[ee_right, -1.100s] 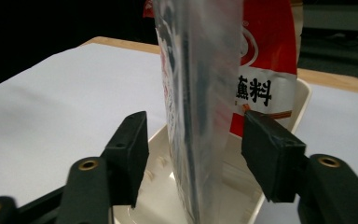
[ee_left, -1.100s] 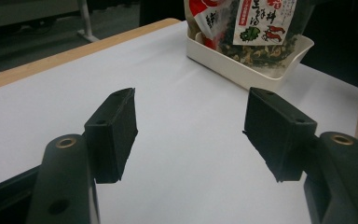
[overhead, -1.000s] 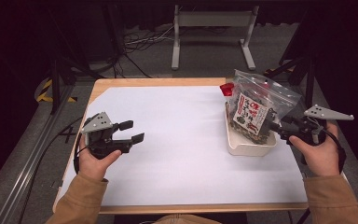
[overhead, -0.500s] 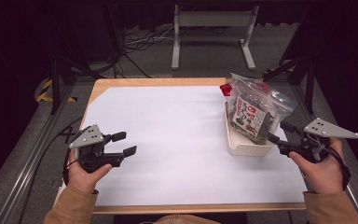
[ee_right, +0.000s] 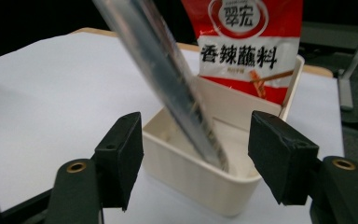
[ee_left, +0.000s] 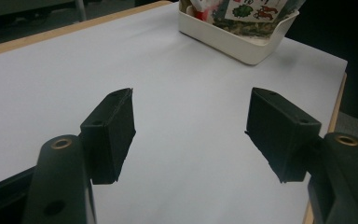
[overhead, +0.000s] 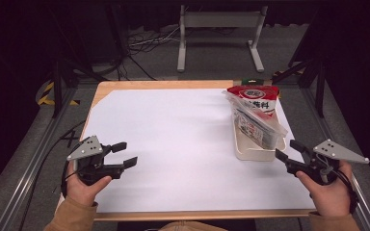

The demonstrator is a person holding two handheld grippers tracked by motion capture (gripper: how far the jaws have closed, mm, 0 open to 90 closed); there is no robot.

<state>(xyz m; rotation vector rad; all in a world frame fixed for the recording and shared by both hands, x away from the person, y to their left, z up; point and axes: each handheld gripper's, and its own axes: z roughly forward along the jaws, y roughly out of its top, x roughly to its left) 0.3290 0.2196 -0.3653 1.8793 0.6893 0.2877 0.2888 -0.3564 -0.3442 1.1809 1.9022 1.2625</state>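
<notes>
Near edge: the left tool point(overhead: 125, 156) hovers over the white sheet point(overhead: 173, 139) on the tabletop point(overhead: 164, 85), jaws spread with nothing between them. The right tool point(overhead: 289, 151) sits at the sheet's right margin, jaws likewise spread and holding nothing, just short of the tray point(overhead: 253, 151). Farther back, a clear packet point(overhead: 257, 120) leans in the tray; a red packet point(overhead: 253, 92) stands upright at its far end.
</notes>
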